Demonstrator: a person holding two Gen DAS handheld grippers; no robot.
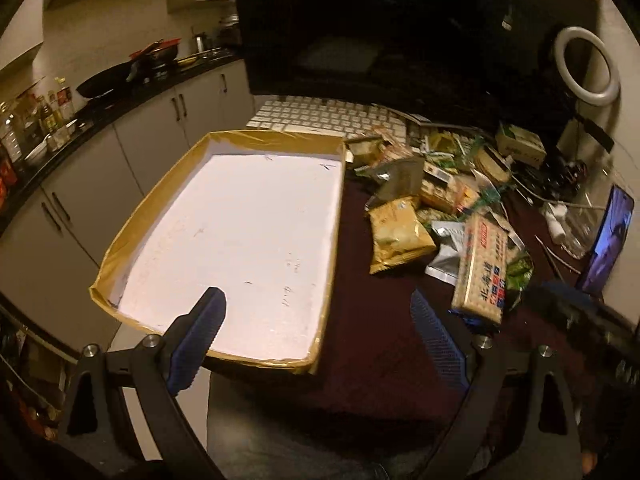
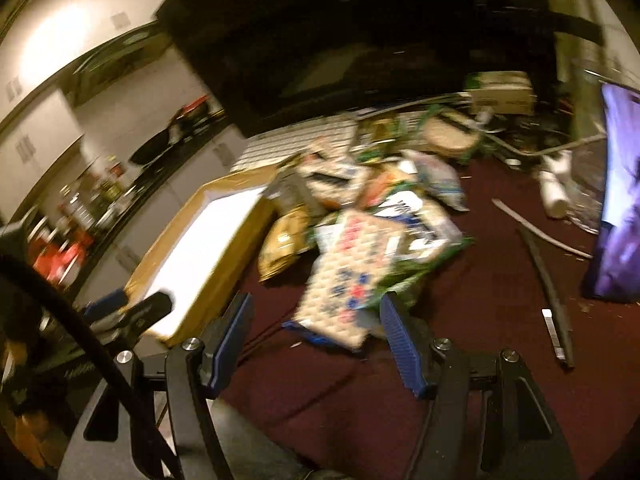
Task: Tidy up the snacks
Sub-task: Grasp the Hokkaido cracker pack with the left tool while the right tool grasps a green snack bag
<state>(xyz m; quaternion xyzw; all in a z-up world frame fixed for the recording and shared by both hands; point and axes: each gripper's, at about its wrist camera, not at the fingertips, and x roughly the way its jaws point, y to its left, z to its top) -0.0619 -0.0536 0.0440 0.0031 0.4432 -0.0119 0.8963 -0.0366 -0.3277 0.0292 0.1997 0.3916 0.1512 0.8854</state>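
A shallow gold-rimmed box (image 1: pixel 138 216) with a bare white floor lies at the table's left edge; it also shows in the right wrist view (image 2: pixel 240 240). A heap of snack packets (image 1: pixel 432 184) lies to its right, with a long cracker pack (image 1: pixel 482 264) and a yellow bag (image 1: pixel 396 234) nearest. My left gripper (image 1: pixel 316 300) is open and empty over the box's near right corner. My right gripper (image 2: pixel 316 300) is open and empty, just short of the cracker pack (image 2: pixel 348 276). The right wrist view is blurred.
A white keyboard (image 1: pixel 320 114) and a dark monitor (image 1: pixel 360 40) stand behind the box. A lit phone (image 1: pixel 610 240) leans at the right, with a ring light (image 1: pixel 586 66), cables and a white bottle (image 2: pixel 554 192). A kitchen counter (image 1: pixel 80 108) runs along the left.
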